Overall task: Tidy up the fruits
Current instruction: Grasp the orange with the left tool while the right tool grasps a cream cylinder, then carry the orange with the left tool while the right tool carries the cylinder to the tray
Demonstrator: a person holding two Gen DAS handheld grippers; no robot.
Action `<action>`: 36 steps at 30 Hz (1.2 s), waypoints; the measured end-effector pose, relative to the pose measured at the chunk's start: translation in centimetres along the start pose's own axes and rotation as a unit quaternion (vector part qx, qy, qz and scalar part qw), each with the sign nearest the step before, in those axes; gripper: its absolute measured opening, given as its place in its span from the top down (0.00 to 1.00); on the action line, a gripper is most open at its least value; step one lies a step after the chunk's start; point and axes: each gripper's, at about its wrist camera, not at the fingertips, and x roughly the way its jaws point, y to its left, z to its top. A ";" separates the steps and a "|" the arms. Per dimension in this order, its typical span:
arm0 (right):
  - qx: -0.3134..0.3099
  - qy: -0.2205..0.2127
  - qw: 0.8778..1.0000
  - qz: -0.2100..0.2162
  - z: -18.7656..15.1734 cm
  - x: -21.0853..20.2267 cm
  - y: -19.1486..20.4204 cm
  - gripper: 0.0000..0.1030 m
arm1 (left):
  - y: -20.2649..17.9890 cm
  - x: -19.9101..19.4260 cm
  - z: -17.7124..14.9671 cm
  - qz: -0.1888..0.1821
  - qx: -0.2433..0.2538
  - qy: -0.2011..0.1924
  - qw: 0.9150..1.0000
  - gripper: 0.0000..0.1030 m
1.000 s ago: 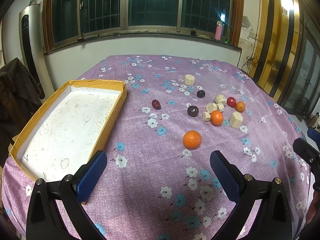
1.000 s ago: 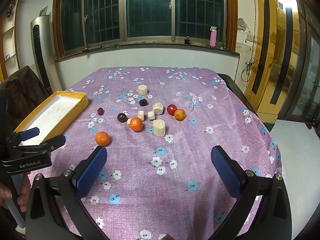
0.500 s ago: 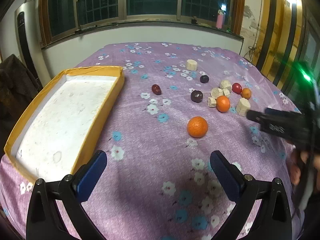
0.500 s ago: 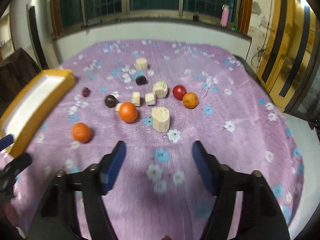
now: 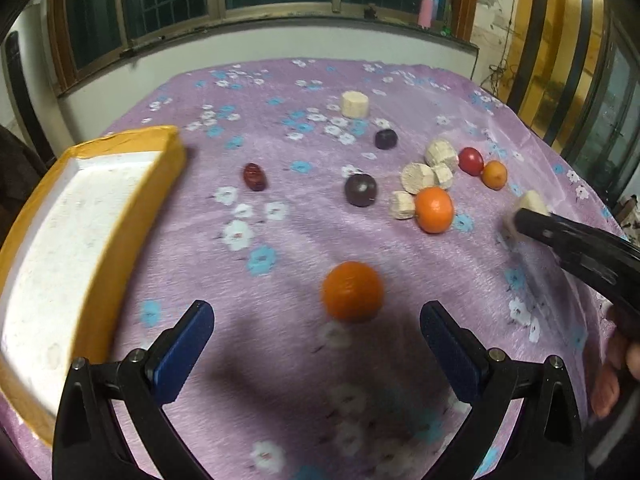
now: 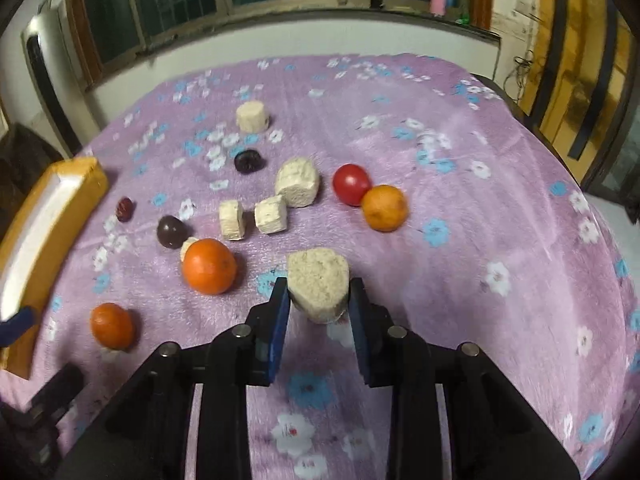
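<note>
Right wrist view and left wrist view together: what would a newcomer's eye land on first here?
First, the pale beige spongy chunk between the blue pads of the right tongs, whose jaws have just been closing on it, low in the right wrist view. Next, the round orange tangerine lying ahead of the wide-open left tongs on the purple flowered tablecloth. At the left edge sits the yellow-walled, white-floored box, with no fruit in the part shown.

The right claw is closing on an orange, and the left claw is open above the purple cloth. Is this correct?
Not quite. The right claw has been closing on a beige chunk, not an orange, as the right wrist view shows. The left claw is indeed open above the purple cloth.
</note>
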 end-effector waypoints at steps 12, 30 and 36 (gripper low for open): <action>0.000 -0.051 0.998 0.048 -2.4 -5.6 -1.1 0.70 | 0.4 0.8 -0.1 -0.004 -0.008 0.027 1.000 0.67; -0.073 -0.076 0.991 0.087 -5.9 -11.4 8.5 0.70 | 14.1 -11.4 -3.8 0.036 -0.086 -0.082 0.992 0.67; -0.120 -0.073 0.982 0.123 -4.7 -10.8 16.0 0.70 | 20.4 -10.1 -4.2 0.087 -0.129 -0.060 0.986 0.67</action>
